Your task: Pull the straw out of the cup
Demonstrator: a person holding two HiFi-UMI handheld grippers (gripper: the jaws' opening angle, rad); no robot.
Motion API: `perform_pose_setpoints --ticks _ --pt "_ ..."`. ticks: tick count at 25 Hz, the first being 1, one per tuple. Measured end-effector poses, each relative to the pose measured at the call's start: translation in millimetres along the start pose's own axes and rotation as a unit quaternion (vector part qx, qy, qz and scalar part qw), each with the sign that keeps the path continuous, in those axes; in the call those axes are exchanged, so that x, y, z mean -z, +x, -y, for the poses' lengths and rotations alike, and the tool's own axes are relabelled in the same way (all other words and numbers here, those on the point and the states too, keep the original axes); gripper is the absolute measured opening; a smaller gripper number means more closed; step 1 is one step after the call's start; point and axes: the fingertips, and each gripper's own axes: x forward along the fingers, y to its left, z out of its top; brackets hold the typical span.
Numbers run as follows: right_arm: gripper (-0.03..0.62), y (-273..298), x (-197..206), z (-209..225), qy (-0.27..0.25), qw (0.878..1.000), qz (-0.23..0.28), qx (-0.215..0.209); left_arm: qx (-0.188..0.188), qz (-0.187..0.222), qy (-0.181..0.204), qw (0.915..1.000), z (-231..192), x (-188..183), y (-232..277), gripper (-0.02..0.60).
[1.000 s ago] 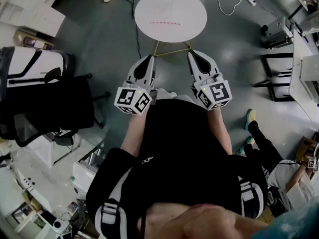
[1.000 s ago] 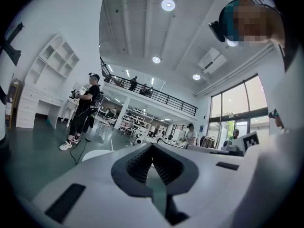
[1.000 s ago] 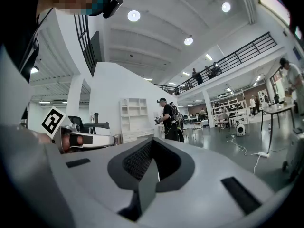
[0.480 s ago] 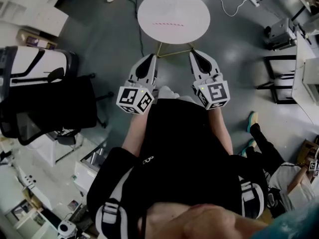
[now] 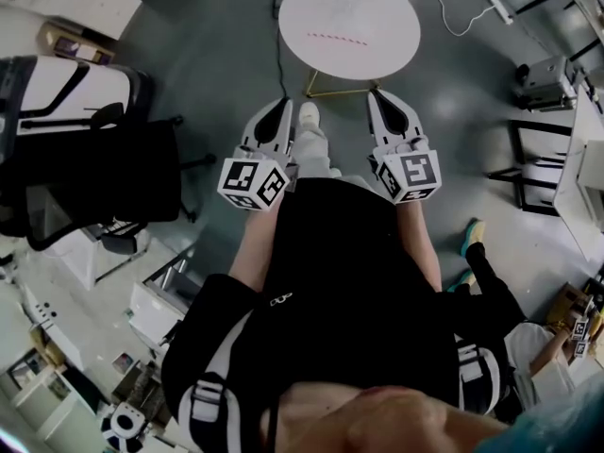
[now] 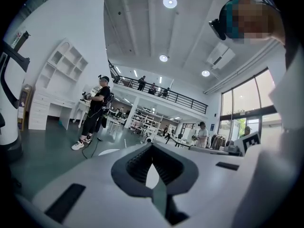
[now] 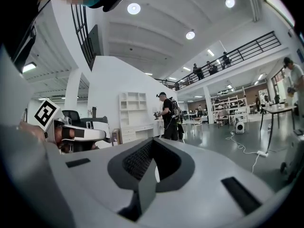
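Head view, top edge: lying flat on the round white table (image 5: 401, 22), a thin red-and-white striped straw (image 5: 338, 38), well apart from both grippers; no cup to be seen anywhere. Held low near the waist, short of the table: left gripper (image 5: 280, 107) and right gripper (image 5: 379, 97), jaws pressed together at the tips in each gripper view, clasping nothing. Looks either done, with the straw free on the tabletop, or not set up, lacking a cup; nothing left to pull as things lie.
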Motion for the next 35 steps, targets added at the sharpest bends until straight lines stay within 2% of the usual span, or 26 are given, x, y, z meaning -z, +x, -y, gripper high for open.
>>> perform_pose_setpoints --ticks 8,16,23,28,35 --pt "0.015 12.6 0.2 43.3 0.020 0.999 -0.001 0.048 0.029 -0.019 0.000 0.9994 -2.2 -0.1 48.4 0.009" --pt "0.015 43.9 13.4 78.0 0.046 0.996 -0.015 0.073 0.033 -0.046 -0.012 0.9983 -24.9 6.2 92.8 0.009" --pt "0.015 105.9 14.0 108.2 0.059 0.996 -0.024 0.069 0.016 -0.070 -0.023 0.9971 -67.7 4.0 136.4 0.009" --pt "0.015 159.9 5.7 133.3 0.056 0.996 -0.022 0.064 0.002 -0.073 -0.030 0.9969 -108.4 -5.9 172.2 0.009" --pt "0.015 247.6 -10.6 153.2 0.036 0.997 -0.030 0.060 0.013 -0.073 -0.044 0.9963 -161.1 -25.5 232.2 0.009"
